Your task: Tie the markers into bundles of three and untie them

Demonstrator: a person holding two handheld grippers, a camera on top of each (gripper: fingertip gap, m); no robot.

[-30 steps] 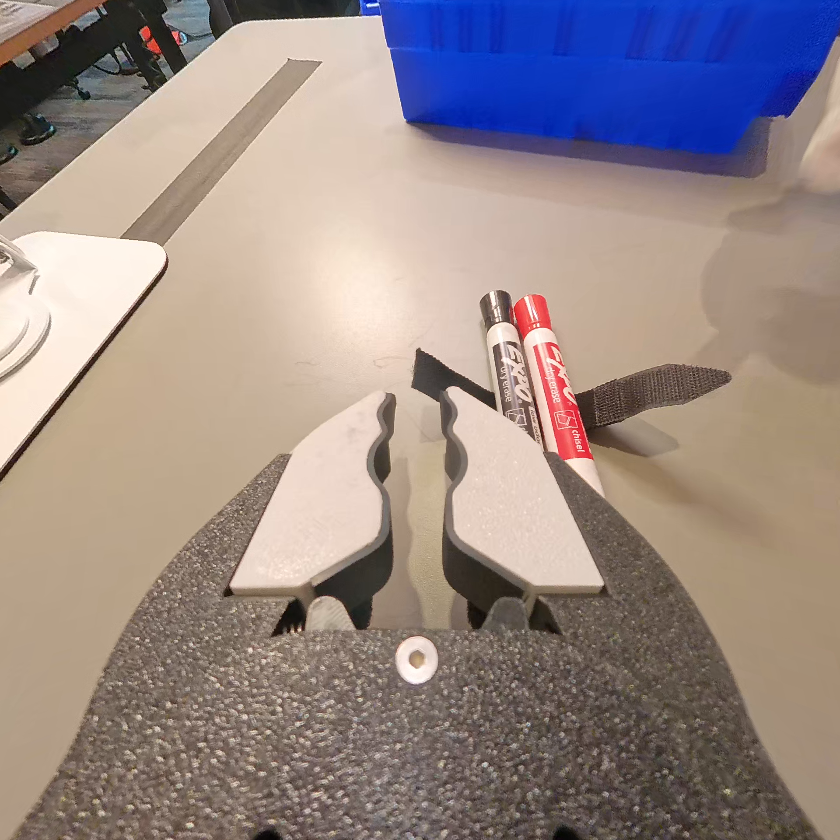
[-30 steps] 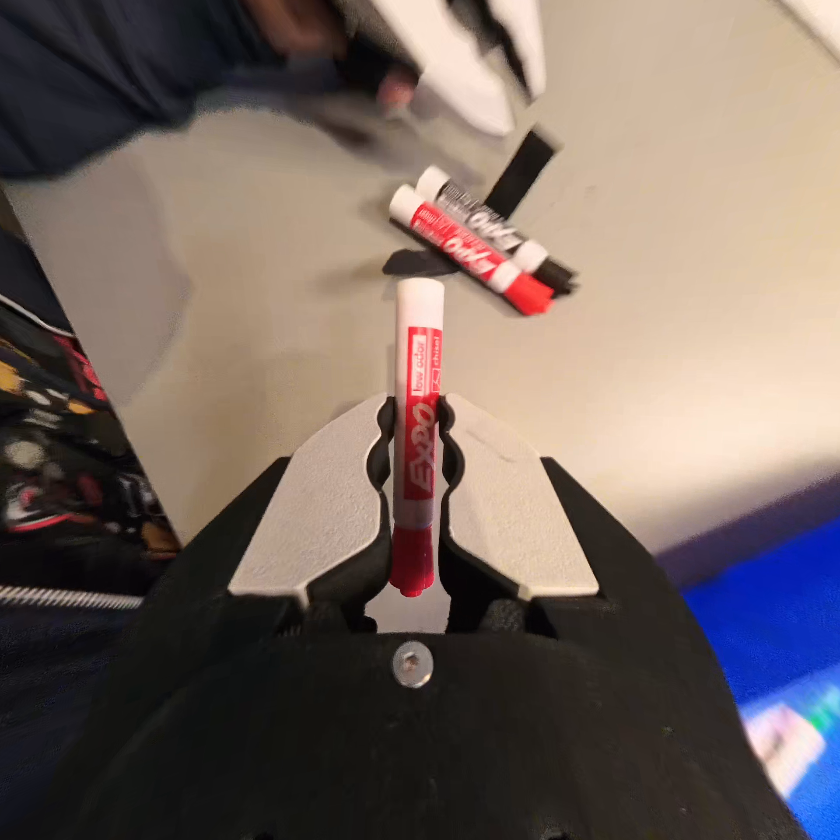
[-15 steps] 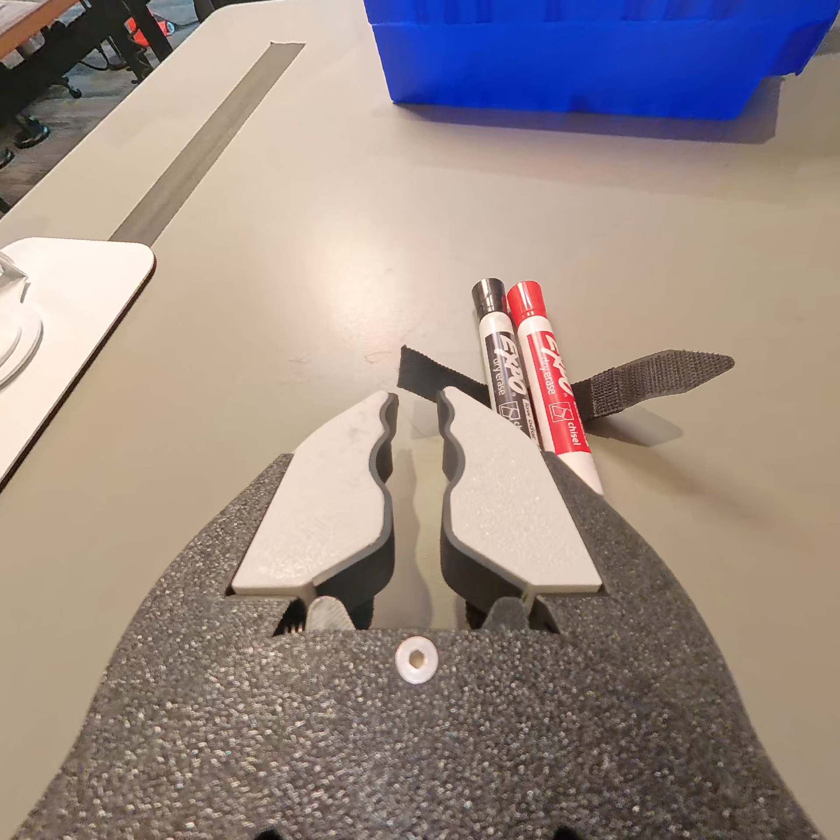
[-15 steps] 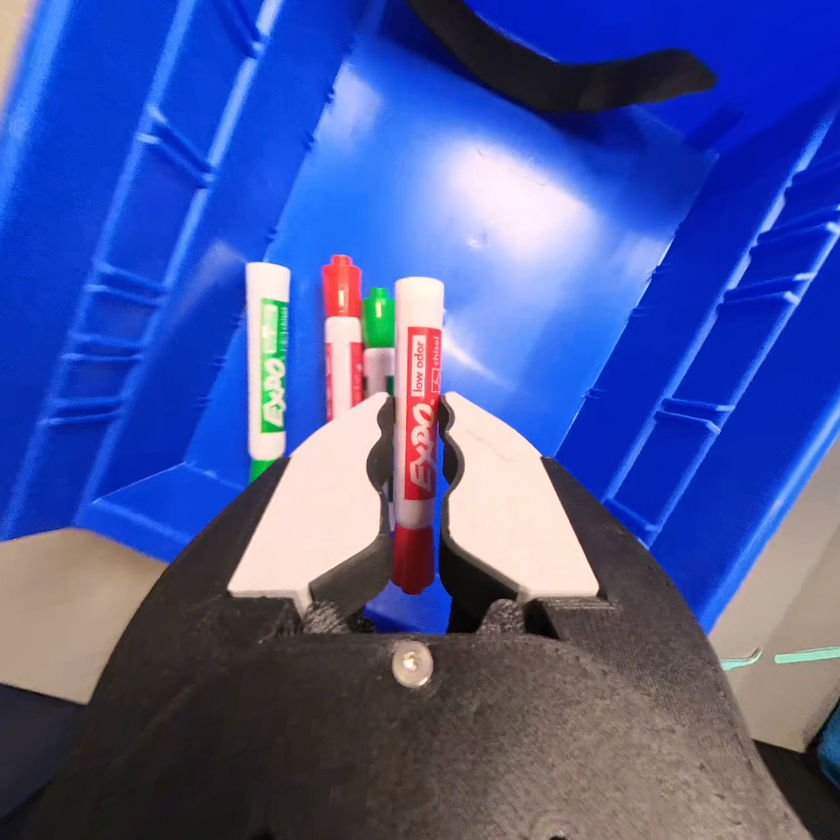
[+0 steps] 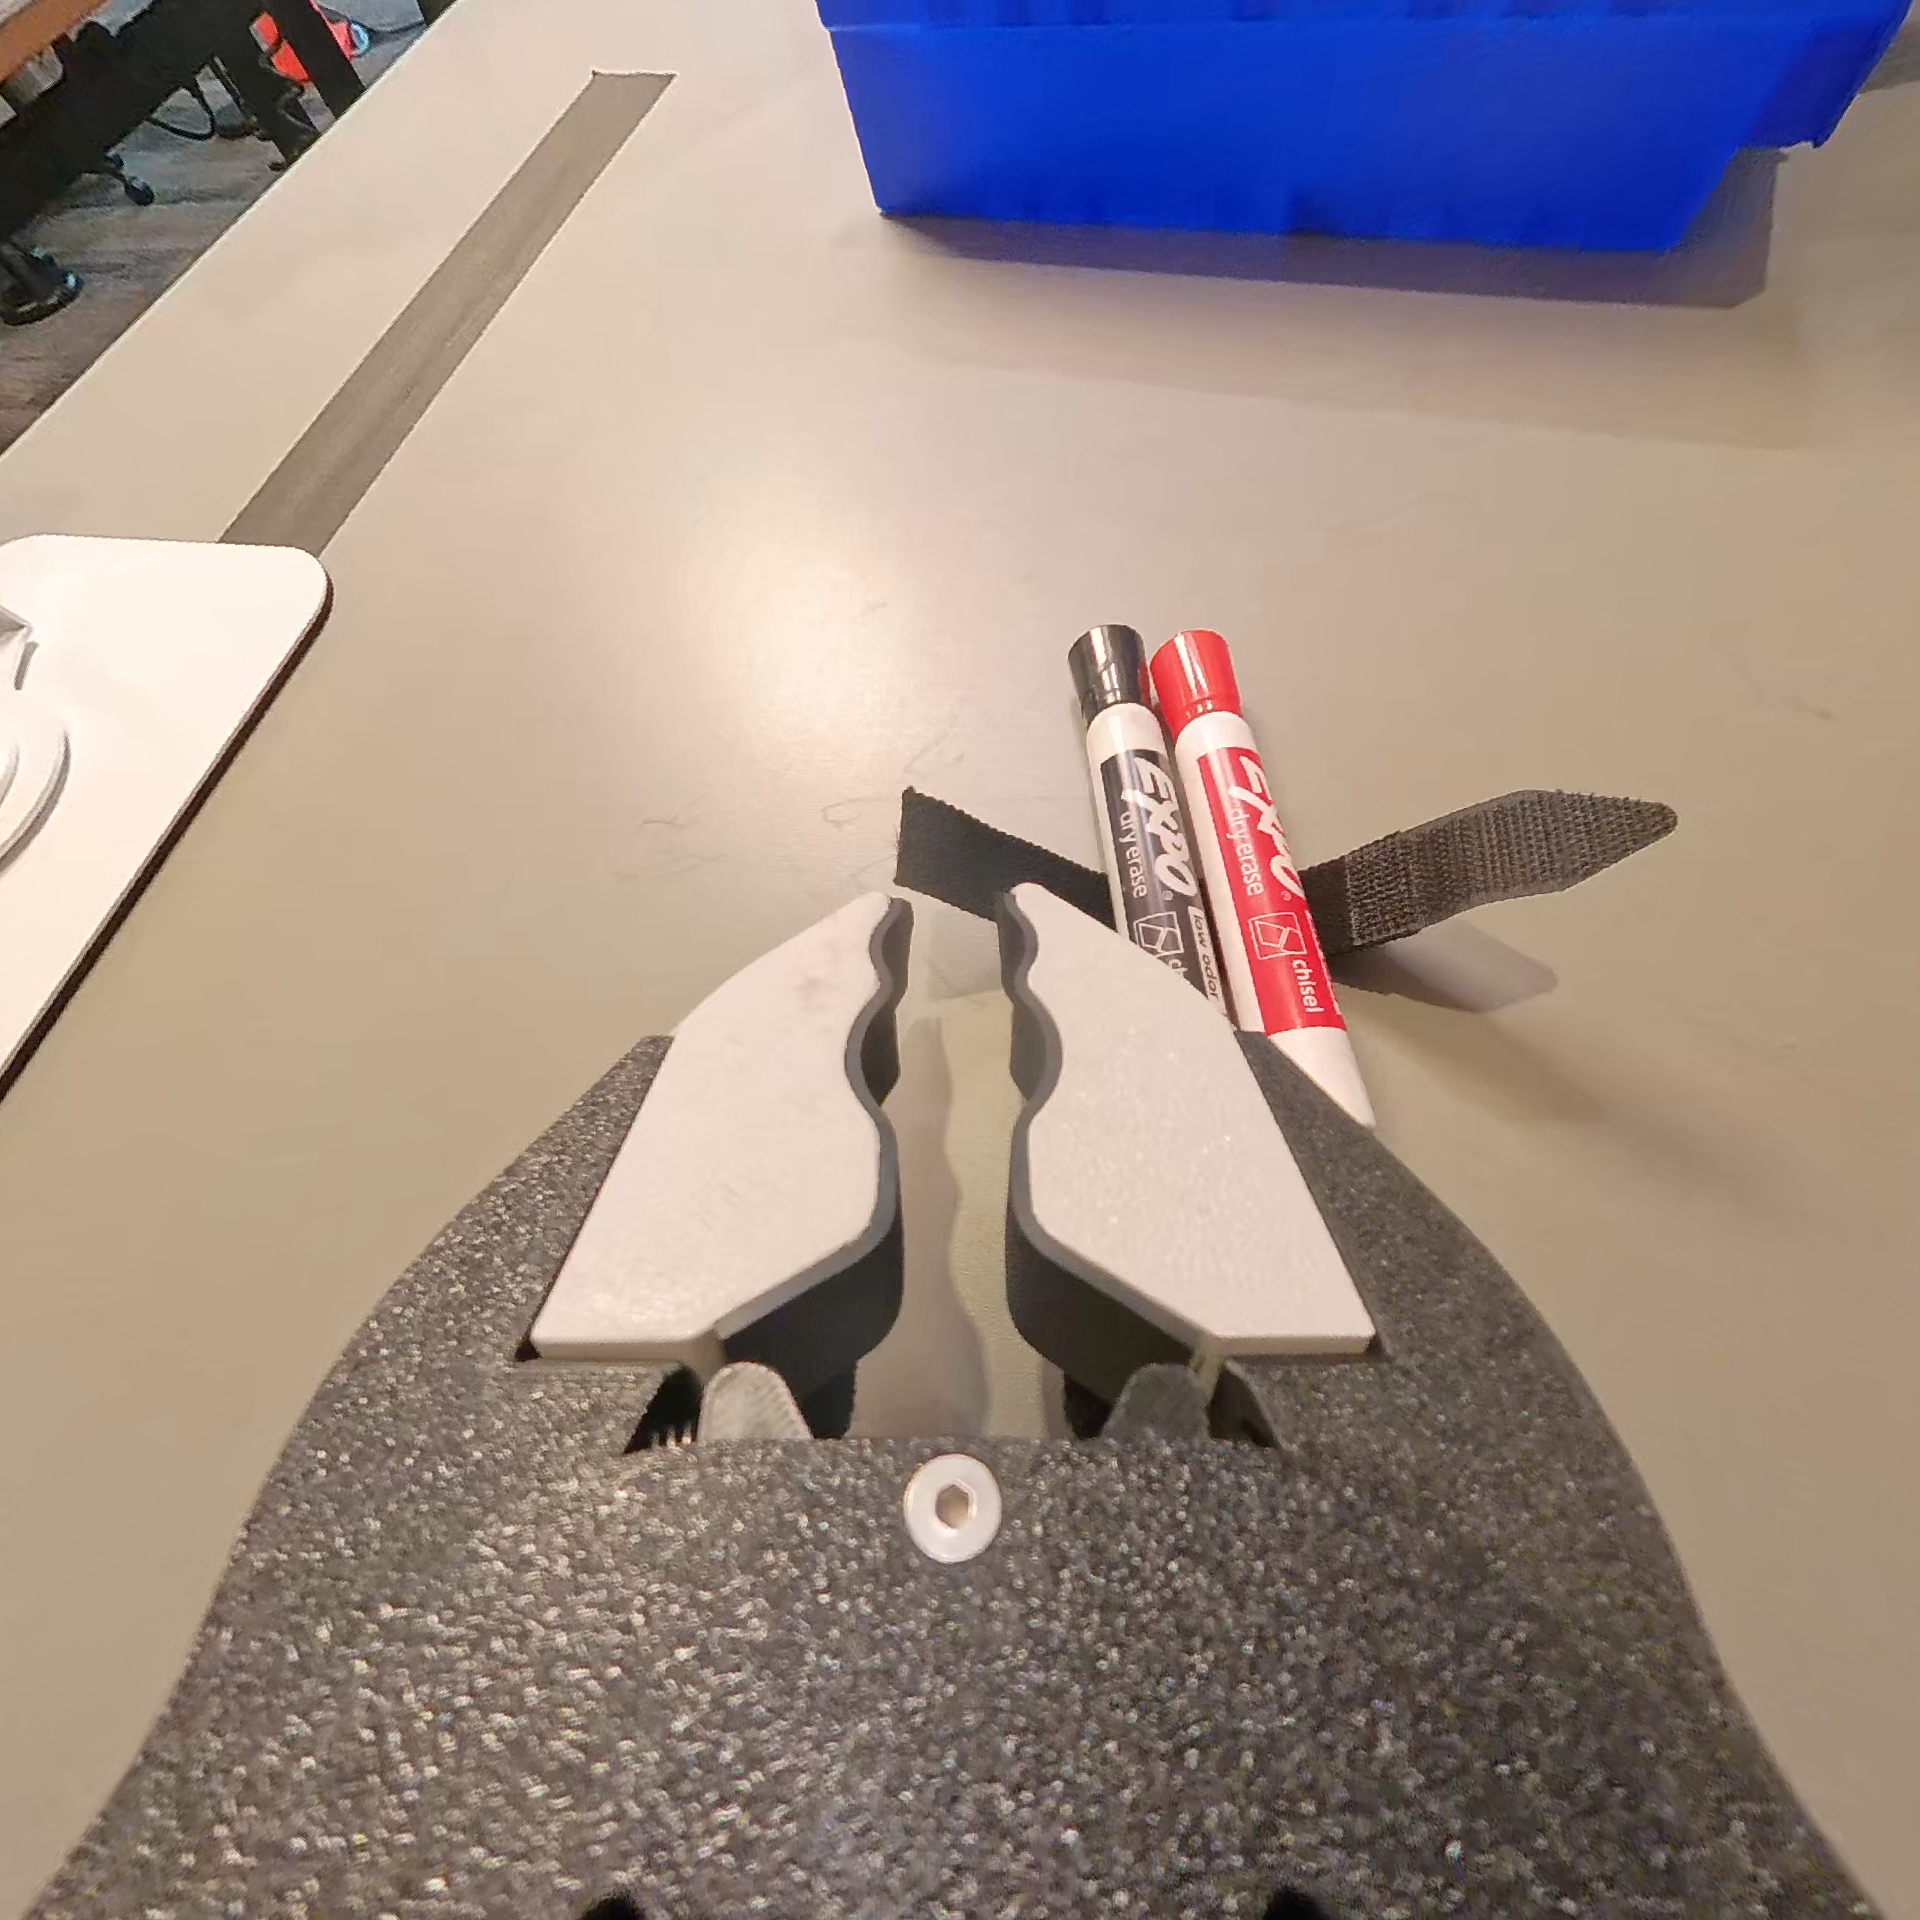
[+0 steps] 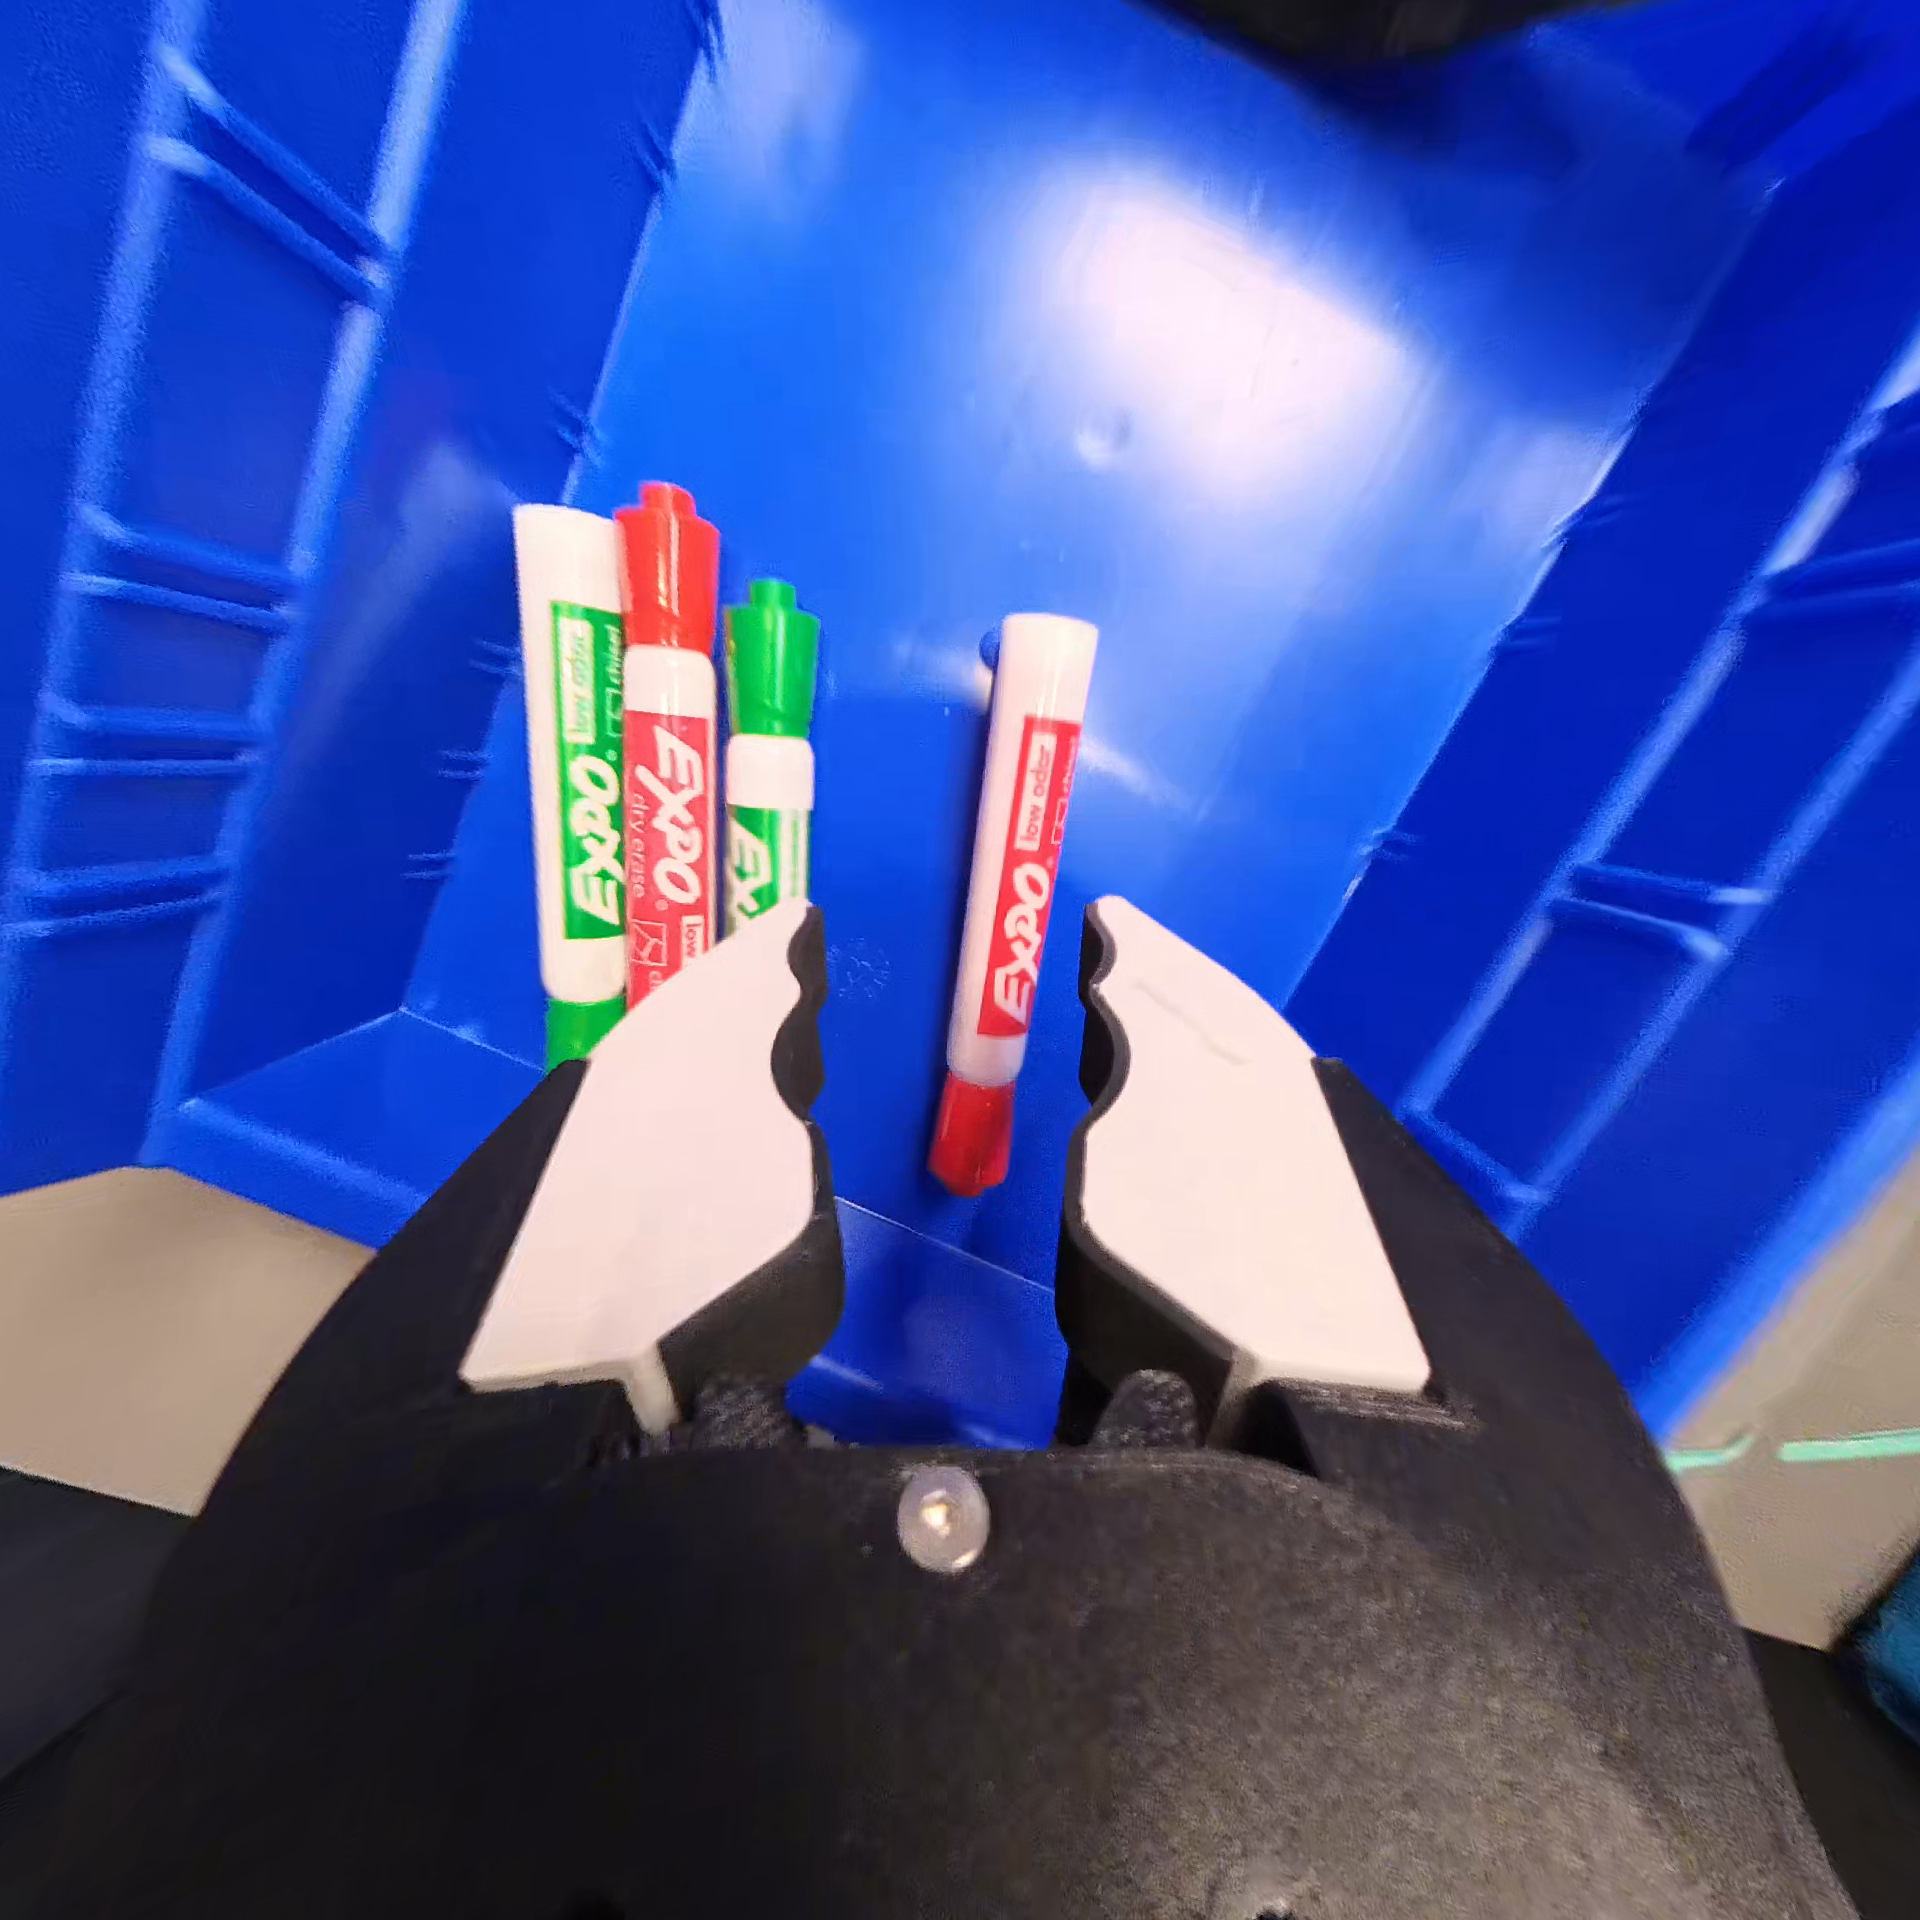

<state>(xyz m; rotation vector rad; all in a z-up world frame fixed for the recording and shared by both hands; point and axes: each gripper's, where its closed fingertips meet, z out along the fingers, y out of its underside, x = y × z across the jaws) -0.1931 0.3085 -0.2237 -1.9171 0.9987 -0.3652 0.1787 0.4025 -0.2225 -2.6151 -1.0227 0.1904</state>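
Note:
In the left wrist view a black marker (image 5: 1138,821) and a red marker (image 5: 1247,831) lie side by side on the table, across a black hook-and-loop strap (image 5: 1475,862). My left gripper (image 5: 954,904) is low over the table just left of them, with its jaws a narrow gap apart and empty. My right gripper (image 6: 951,914) is open over the inside of the blue bin (image 6: 1247,416). A red marker (image 6: 1023,883) is loose between its fingers, touching neither. A green marker (image 6: 577,779), a red one (image 6: 670,748) and another green one (image 6: 769,727) lie together at the left.
The blue bin (image 5: 1351,125) stands at the table's far side in the left wrist view. A white board (image 5: 156,707) lies at the left edge, and a dark strip (image 5: 447,312) runs along the table. A dark strap end (image 6: 1351,12) shows at the top of the bin. My hands' fingertips stand some 40 cm from each other.
My right gripper carried the red marker from over the table into the blue bin, then opened and let it go. The left gripper has hardly moved.

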